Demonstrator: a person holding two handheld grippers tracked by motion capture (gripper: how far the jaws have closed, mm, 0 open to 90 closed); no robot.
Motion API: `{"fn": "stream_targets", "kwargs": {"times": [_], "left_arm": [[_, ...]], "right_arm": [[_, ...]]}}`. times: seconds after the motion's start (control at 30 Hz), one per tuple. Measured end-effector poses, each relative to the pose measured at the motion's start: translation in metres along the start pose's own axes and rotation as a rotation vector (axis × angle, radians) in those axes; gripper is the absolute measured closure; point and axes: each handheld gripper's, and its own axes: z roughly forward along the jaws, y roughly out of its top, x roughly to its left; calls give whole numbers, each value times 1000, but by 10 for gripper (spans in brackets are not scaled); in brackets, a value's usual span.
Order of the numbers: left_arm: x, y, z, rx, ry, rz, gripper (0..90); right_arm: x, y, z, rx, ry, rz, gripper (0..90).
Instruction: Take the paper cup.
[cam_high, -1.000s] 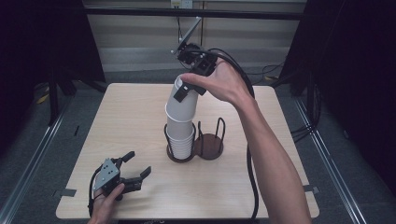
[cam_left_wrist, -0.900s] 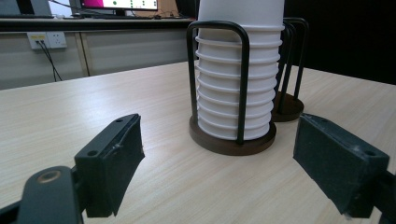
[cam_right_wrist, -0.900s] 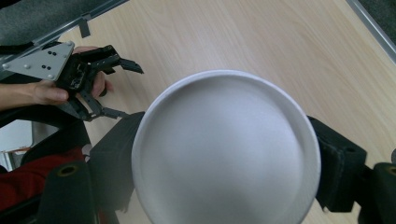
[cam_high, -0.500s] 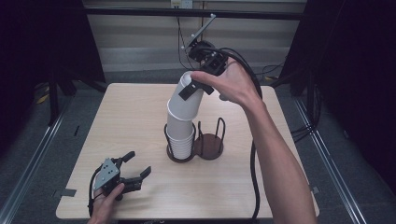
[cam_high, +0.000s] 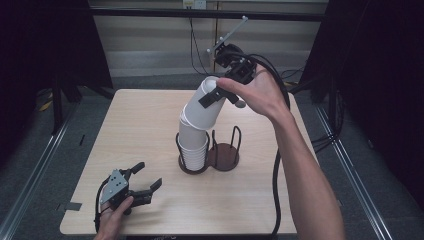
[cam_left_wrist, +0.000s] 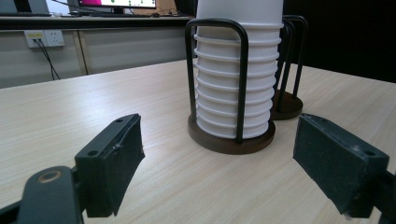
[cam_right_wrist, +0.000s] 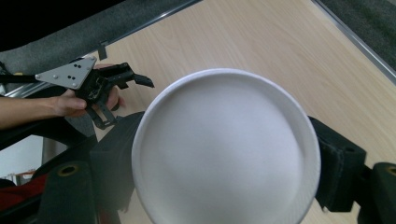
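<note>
Holding one cup (cam_high: 202, 107); two holders (cam_high: 209, 161).

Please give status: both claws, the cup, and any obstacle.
Right claw shut on top cup, tilted off stack. Left claw open, empty, resting on table. Holder's wire posts close beside stack.

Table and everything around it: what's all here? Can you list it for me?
table: one, light wood, centre
cup holder: one, dark brown double base with black wire loops, mid-table
stacked cups: one white stack, standing in the holder's left ring
top cup: one, white, upside down and tilted over the stack
wall socket: one, white, on the back wall
right gripper: one, black, shut on the top cup
left gripper: one, black, open, resting near the table's front-left corner
</note>
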Motion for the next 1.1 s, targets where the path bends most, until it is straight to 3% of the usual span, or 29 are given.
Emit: {"fn": "stream_targets", "kwargs": {"times": [0.57,0.7,0.83,0.97,1.0,1.07,1.1], "left_arm": [[1,0,0,11,8,8,159],[0,1,2,34,2,14,159],[-1,2,2,31,-12,-33,157],[-3,8,3,28,-13,-20,157],[-7,12,5,13,-38,-43,158],[-10,15,7,32,-88,-31,156],[-10,15,7,32,-88,-31,154]], "right_arm": [[1,-33,-19,-155,42,-16,229],[3,-43,-20,-193,60,-16,229],[5,-51,-20,-225,67,-18,230],[5,-59,-22,-249,71,-17,230],[5,-63,-20,-256,72,-17,230],[5,-68,-19,-273,80,-14,230],[5,-68,-19,-273,80,-14,230]]}}
